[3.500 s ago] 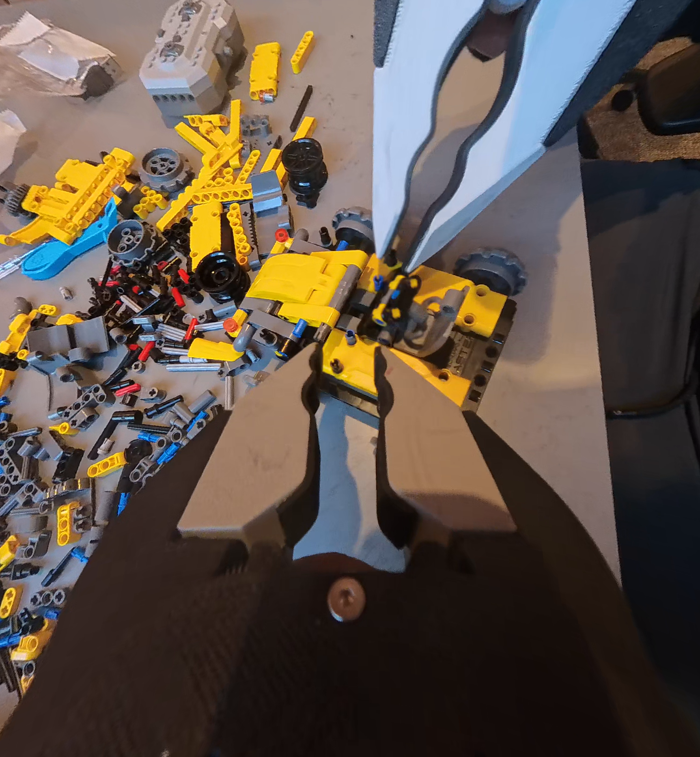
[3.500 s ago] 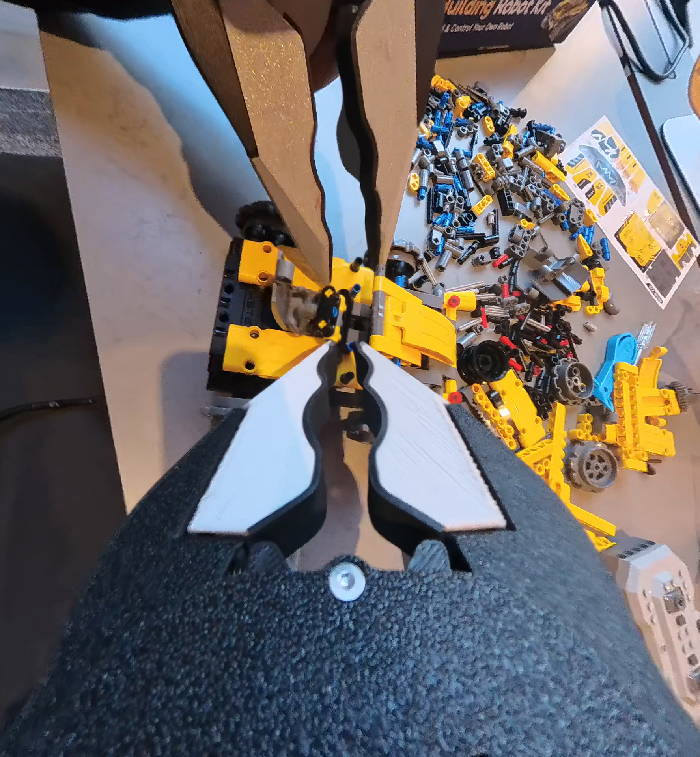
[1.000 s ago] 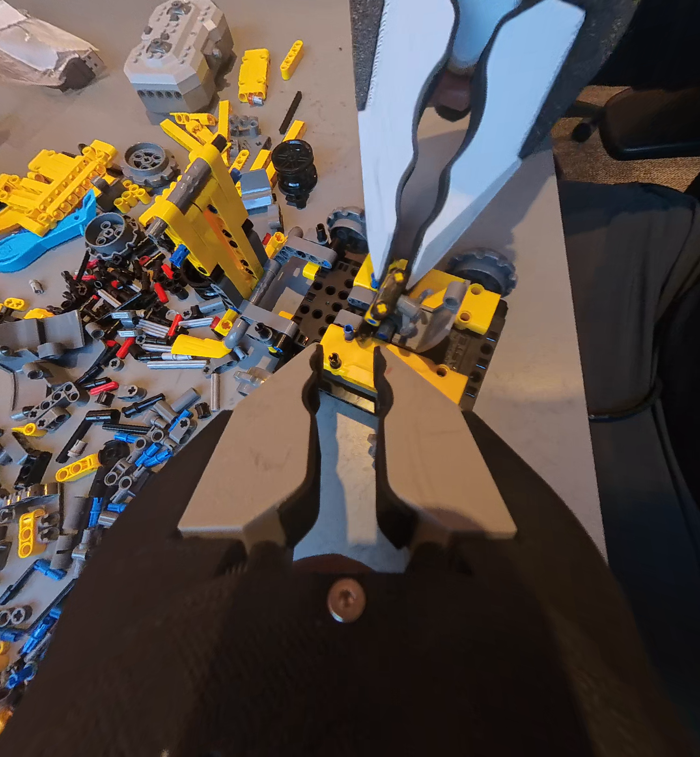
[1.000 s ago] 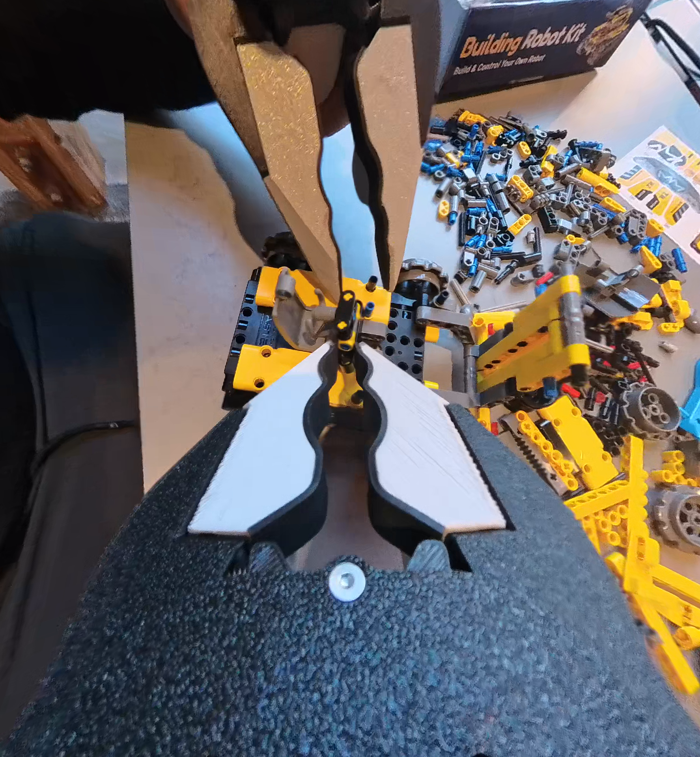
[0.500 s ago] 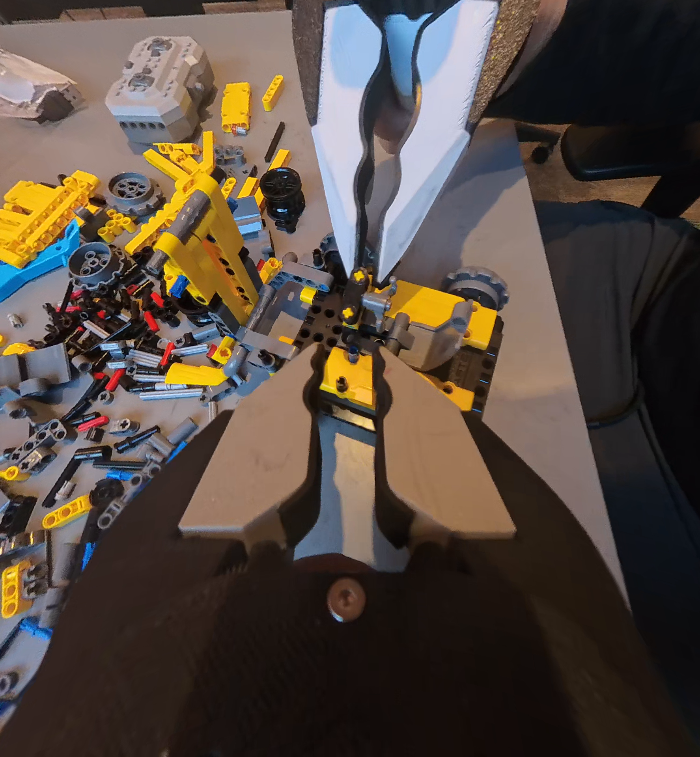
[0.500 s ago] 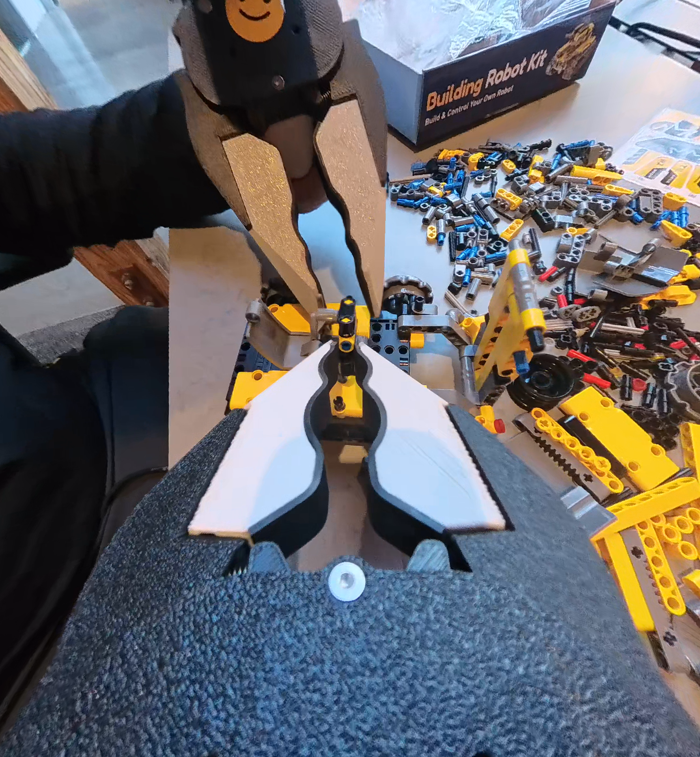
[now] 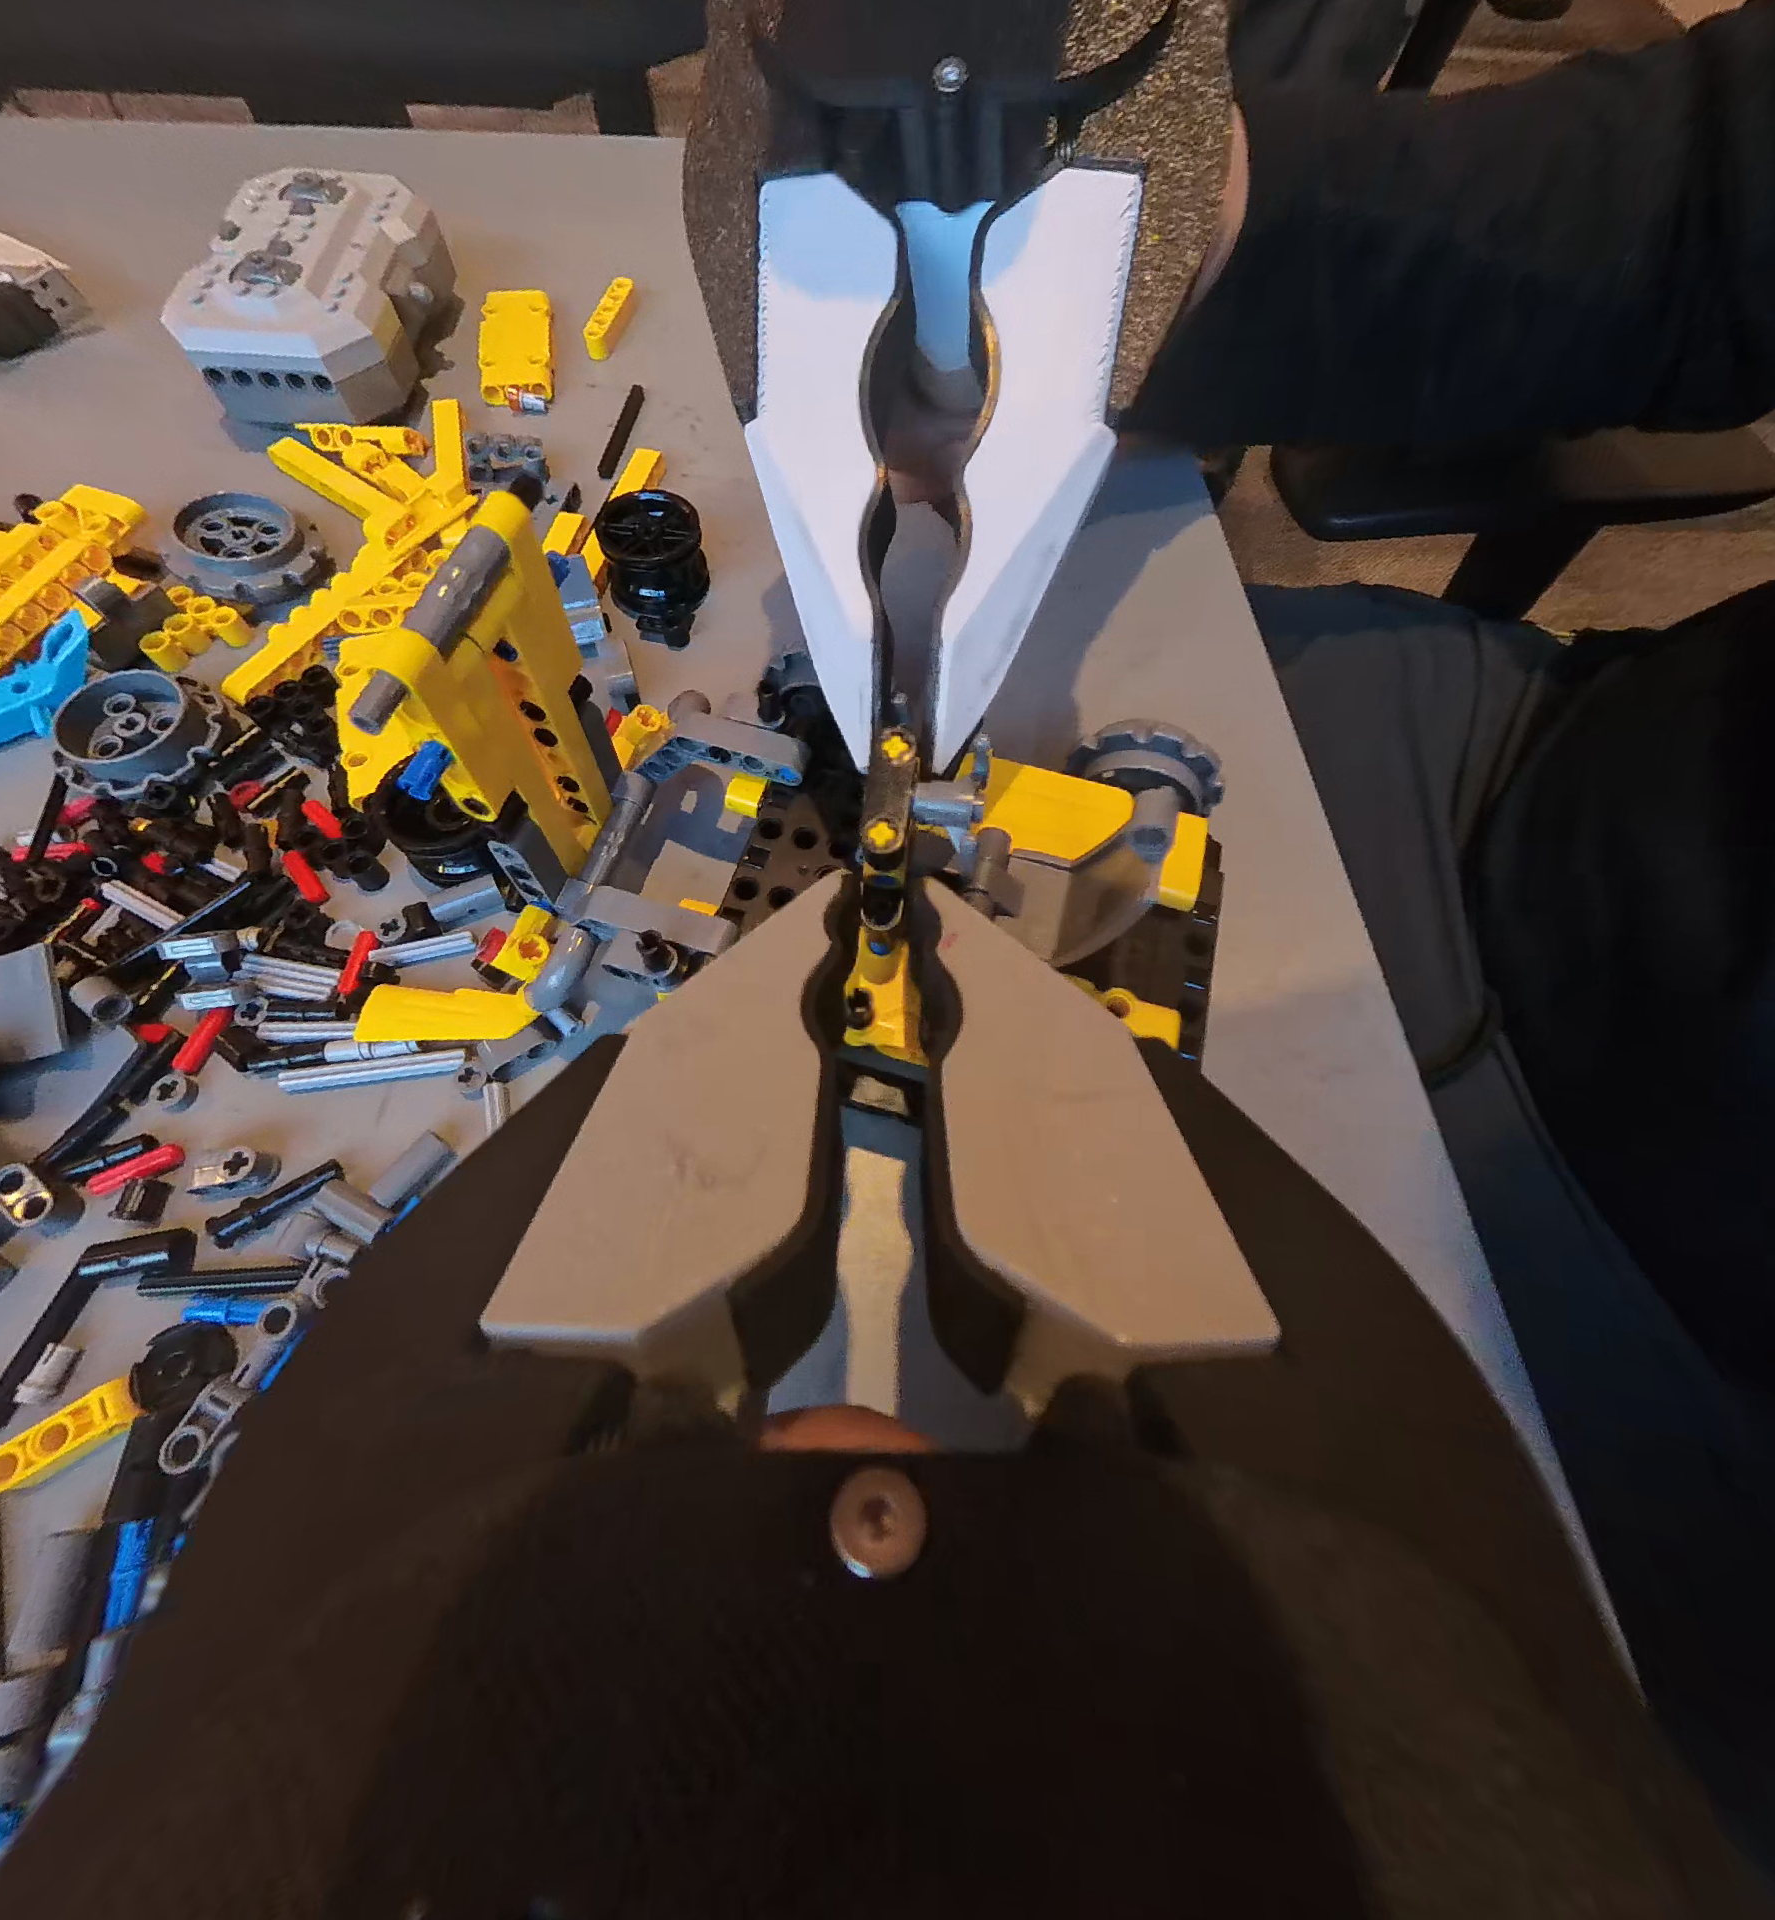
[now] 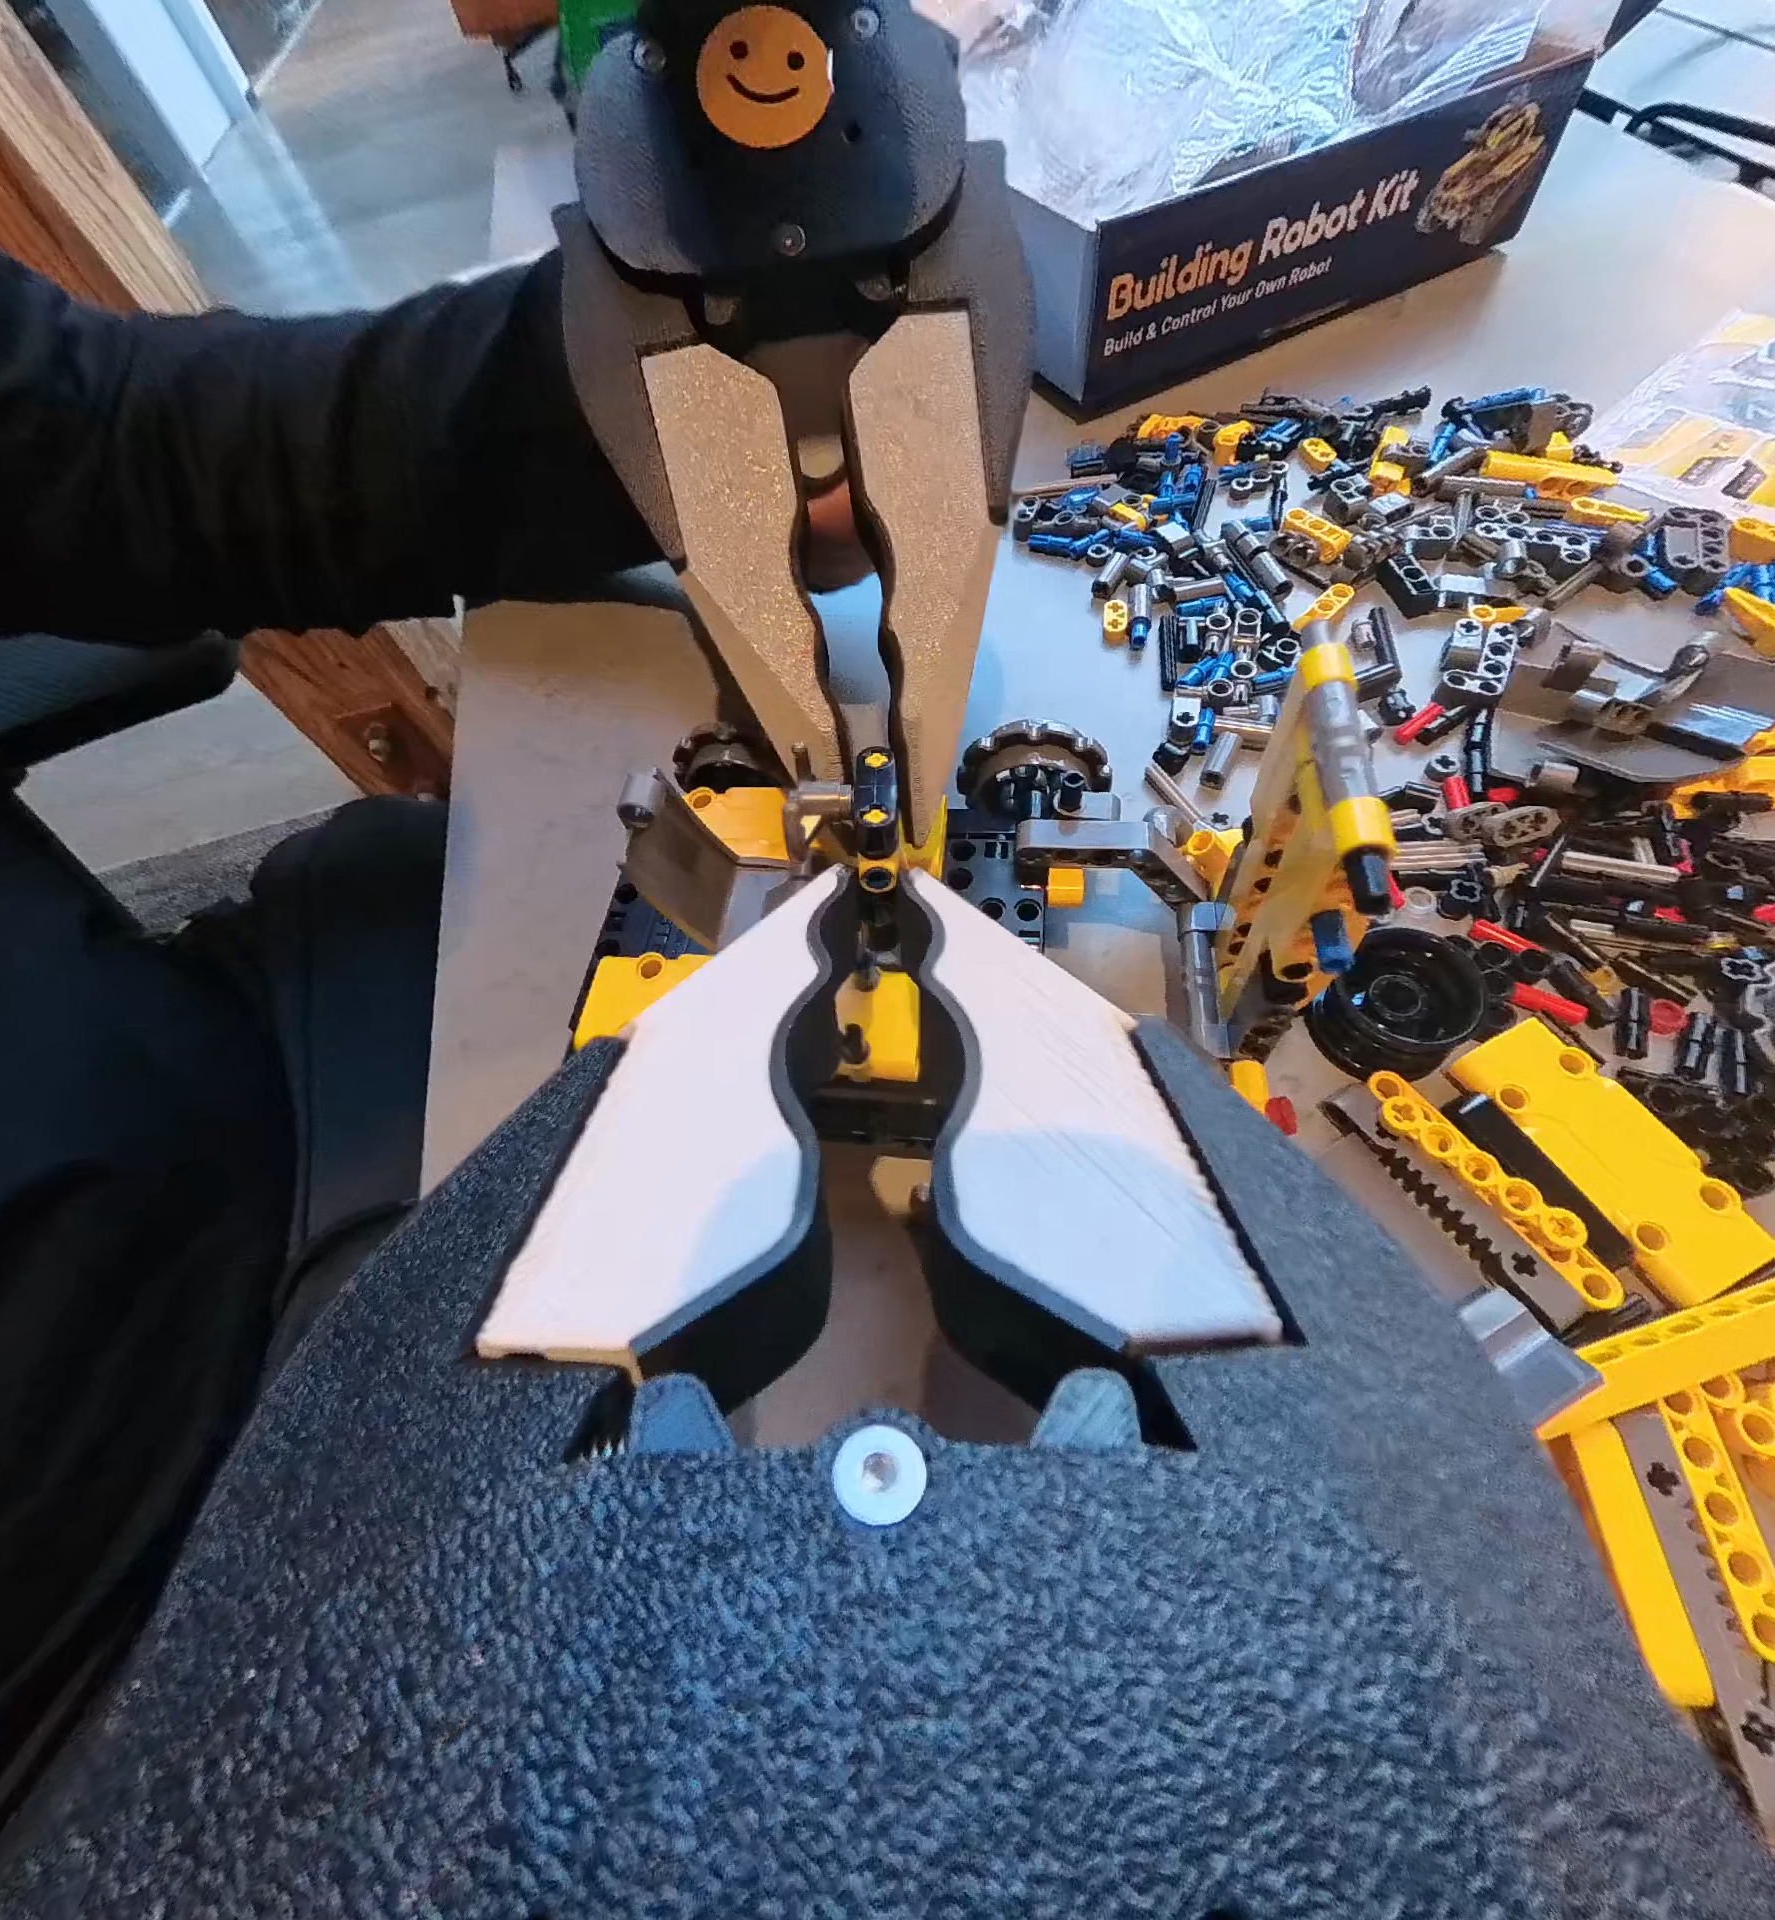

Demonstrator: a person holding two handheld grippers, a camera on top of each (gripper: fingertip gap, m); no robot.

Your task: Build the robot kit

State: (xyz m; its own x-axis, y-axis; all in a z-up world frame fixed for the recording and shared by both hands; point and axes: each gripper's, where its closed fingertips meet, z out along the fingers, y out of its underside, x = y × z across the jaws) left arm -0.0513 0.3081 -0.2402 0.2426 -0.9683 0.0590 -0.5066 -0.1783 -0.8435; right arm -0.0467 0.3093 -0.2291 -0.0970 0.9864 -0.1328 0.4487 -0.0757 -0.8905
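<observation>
Left gripper [image 7: 888,883] (grey fingers, lower centre of left wrist view): fingers nearly together, tips clamped either side of a thin black link w/ yellow pins [image 7: 888,821] that stands upright at frame centre. Lower part of the link sits in the narrow gap between the tips. The same gripper shows upper centre in right wrist view [image 8: 867,779], pointing down, w/ an orange smiley disc [image 8: 767,75] on its body.

Right gripper [image 8: 875,883] (white fingers, black edging, centre of right wrist view): also drawn in tight, tips pinching the same link [image 8: 875,821] from the opposite side. In left wrist view it comes down from upper centre [image 7: 898,743]; its tips meet the top yellow pin of the link.

The link rises from a partly built model [image 7: 1059,831] w/ yellow panels, black holed frame and grey curved shell, centre-right of left wrist view, near the right edge of the grey table [image 7: 1309,935]. Grey toothed wheel [image 7: 1158,764] at the model's far right corner. A yellow beam assy w/ grey axle [image 7: 478,665] stands tilted just left of the model.

Left half of left wrist view: loose parts pile [image 7: 187,935] – black, red, grey, yellow, blue pins and beams. Grey motor block [image 7: 311,301] upper left; black wheel hub [image 7: 654,556] near top centre of the pile. Right wrist view, upper right: dark printed box [image 8: 1309,218] and printed sheet [image 8: 1756,416] at the right edge. Person's dark sleeve [image 8: 239,468] at left.
</observation>
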